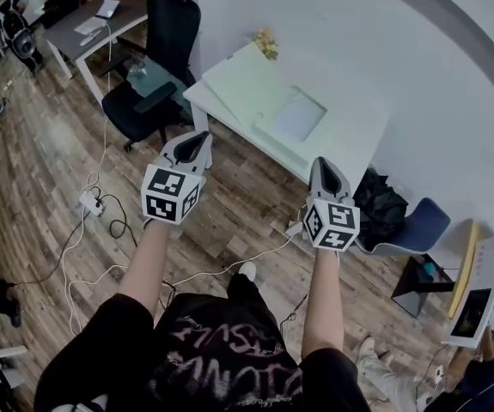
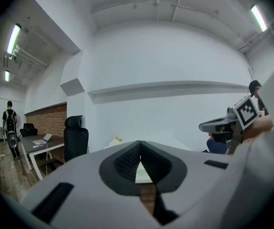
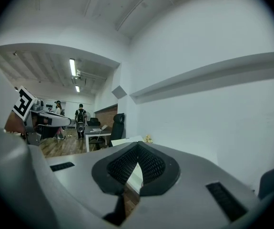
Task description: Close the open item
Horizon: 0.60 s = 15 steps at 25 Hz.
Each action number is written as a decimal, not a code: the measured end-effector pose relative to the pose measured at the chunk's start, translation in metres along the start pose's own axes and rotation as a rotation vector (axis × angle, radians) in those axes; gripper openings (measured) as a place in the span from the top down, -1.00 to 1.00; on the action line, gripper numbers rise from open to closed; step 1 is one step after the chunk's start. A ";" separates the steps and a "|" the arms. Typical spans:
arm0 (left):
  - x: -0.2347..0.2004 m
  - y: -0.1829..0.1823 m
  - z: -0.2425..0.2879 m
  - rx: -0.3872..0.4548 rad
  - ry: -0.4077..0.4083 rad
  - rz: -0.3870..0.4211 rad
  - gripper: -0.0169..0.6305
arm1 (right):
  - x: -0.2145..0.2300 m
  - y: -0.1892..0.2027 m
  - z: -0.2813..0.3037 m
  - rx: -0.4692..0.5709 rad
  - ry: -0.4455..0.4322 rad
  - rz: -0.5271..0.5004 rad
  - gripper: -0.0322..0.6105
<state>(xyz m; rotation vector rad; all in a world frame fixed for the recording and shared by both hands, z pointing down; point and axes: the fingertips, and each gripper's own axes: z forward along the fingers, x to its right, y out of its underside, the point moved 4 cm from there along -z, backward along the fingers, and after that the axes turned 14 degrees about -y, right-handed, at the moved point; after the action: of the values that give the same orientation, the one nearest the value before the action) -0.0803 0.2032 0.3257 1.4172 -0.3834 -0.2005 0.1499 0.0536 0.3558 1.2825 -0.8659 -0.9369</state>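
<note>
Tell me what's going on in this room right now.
A person stands on the wooden floor with a gripper in each hand, both held out in front. The left gripper and the right gripper are both shut with nothing between their jaws. Ahead, against the wall, is a white table with a flat grey item lying on it. Neither gripper touches the table or anything on it, so the closing has not yet begun.
</note>
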 end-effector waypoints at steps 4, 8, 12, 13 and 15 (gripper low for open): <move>0.003 0.000 0.043 -0.022 -0.020 0.002 0.94 | 0.034 0.003 0.034 -0.017 -0.025 0.002 0.89; 0.007 -0.009 0.081 -0.028 -0.041 0.000 0.94 | 0.071 -0.006 0.060 -0.010 -0.041 0.006 0.89; 0.013 -0.017 0.111 -0.027 -0.051 0.006 0.94 | 0.098 -0.010 0.083 -0.007 -0.058 0.010 0.89; 0.014 -0.017 0.117 -0.030 -0.055 0.010 0.94 | 0.102 -0.010 0.087 -0.008 -0.062 0.012 0.89; 0.015 -0.018 0.125 -0.037 -0.063 0.022 0.94 | 0.110 -0.009 0.095 -0.011 -0.068 0.017 0.89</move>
<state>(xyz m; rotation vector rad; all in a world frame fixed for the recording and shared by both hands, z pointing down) -0.1117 0.0797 0.3239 1.3722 -0.4452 -0.2339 0.1044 -0.0851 0.3576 1.2384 -0.9217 -0.9754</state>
